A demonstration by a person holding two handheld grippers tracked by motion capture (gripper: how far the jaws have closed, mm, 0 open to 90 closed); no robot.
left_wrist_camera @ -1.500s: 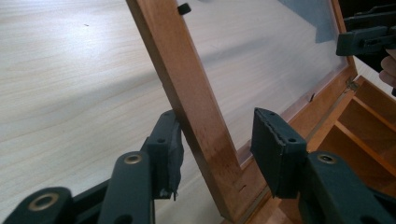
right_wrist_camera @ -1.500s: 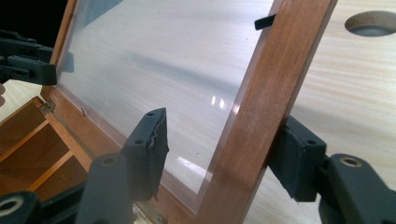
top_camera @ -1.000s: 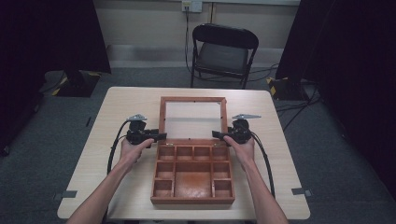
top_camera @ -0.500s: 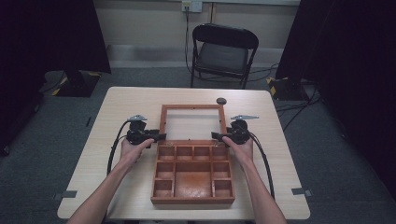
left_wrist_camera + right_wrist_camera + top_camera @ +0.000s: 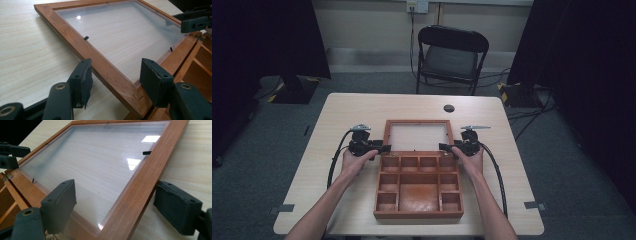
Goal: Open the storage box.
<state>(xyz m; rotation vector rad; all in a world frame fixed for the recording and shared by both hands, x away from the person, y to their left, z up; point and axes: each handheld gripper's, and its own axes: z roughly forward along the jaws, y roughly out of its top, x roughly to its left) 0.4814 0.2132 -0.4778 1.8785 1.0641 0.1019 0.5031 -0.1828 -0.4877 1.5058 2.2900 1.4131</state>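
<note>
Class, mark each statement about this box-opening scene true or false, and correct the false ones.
1. The glass-paned lid lies folded back flat on the table. True.
2. The wooden box holds several small items. False: its compartments are bare.
3. The left claw has its pads apart, straddling the lid's frame rail. True.
4. The right claw is clamped shut on the frame. False: both pads stand clear of the wood.
5. A black chair stands beyond the table. True.
</note>
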